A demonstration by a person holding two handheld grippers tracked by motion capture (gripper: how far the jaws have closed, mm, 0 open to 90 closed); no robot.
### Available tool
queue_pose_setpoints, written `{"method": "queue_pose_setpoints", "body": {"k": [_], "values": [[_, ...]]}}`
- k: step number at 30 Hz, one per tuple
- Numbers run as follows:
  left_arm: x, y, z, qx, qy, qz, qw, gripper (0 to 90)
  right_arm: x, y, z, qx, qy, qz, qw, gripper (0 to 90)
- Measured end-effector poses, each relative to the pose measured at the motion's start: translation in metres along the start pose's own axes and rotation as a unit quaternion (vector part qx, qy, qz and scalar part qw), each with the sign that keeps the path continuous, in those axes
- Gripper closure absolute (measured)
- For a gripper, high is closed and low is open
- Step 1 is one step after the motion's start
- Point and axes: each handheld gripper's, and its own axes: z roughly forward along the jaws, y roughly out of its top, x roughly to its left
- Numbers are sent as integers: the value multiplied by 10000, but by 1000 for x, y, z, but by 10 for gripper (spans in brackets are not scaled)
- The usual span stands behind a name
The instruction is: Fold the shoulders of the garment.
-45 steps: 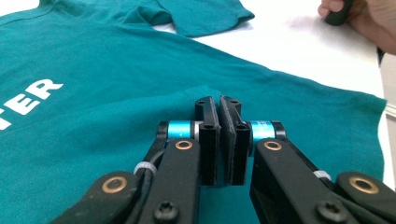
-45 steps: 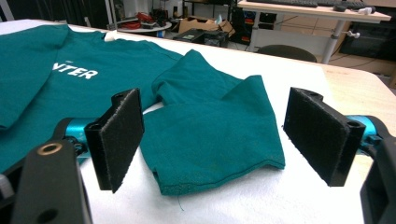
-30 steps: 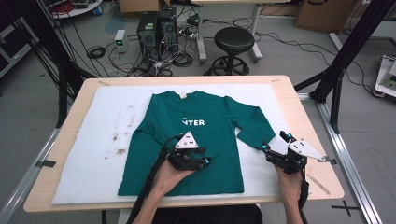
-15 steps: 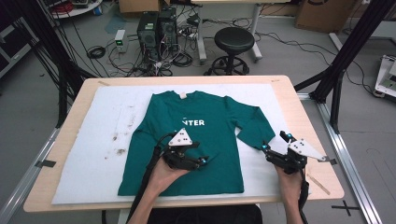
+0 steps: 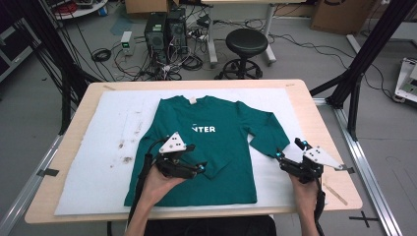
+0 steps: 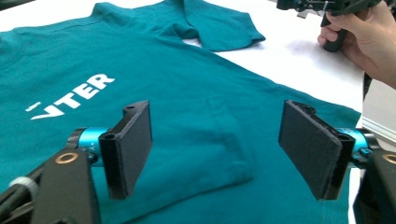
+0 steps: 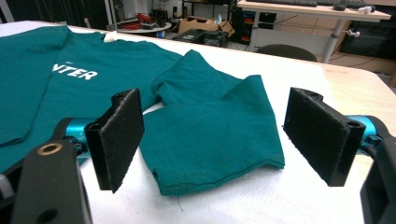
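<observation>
**Both grippers wide, each facing a sleeve of the green shirt**

Nearest to me, my left gripper [image 5: 194, 168] hangs low over the lower middle of the green shirt [image 5: 216, 147], its jaws spread wide with nothing between them. In the left gripper view, the folded-in left sleeve [image 6: 224, 135] lies flat on the shirt body right between and just beyond the jaws, its cuffed end towards me and its long axis running away towards 12 o'clock. It already rests on the torso.

My right gripper [image 5: 290, 157] sits at about 4 o'clock from the shirt's centre, over the white mat [image 5: 98, 162], jaws also wide and empty. In the right gripper view the right sleeve [image 7: 215, 135] lies straight ahead, just beyond the jaws, doubled over on itself with its hemmed edge nearest me. In the high view it points down and out from the shoulder towards 4 o'clock, so its free end aims almost at this gripper. I judge the right hand is the nearer one for that sleeve, and the coming move turns on closing on the near hem and carrying it towards 9 o'clock onto the torso.

Farther off, the white lettering [image 5: 204, 129] crosses the chest, and the collar [image 5: 193, 100] sits at 12 o'clock near the tabletop's [image 5: 314, 113] far edge.
</observation>
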Motion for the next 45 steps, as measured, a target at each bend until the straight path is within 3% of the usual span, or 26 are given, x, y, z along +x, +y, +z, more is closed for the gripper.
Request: {"method": "queue_pose_setpoints", "body": {"k": [9, 23, 28, 39, 45], "values": [[3, -2, -12, 18, 128, -16, 9999, 212, -1, 0, 0, 5, 6, 74, 10000, 204], [24, -10, -47, -144, 528, -217, 9983, 212, 0, 0, 1, 21, -11, 44, 10000, 204], [38, -18, -63, -192, 746, -316, 9965, 212, 0, 0, 1, 28, -15, 31, 10000, 204], [53, -30, -89, -337, 986, -419, 9937, 212, 0, 0, 1, 36, -29, 6, 10000, 204], [65, -44, -104, -502, 1209, -528, 9900, 212, 0, 0, 1, 44, -37, 18, 10000, 204]]}}
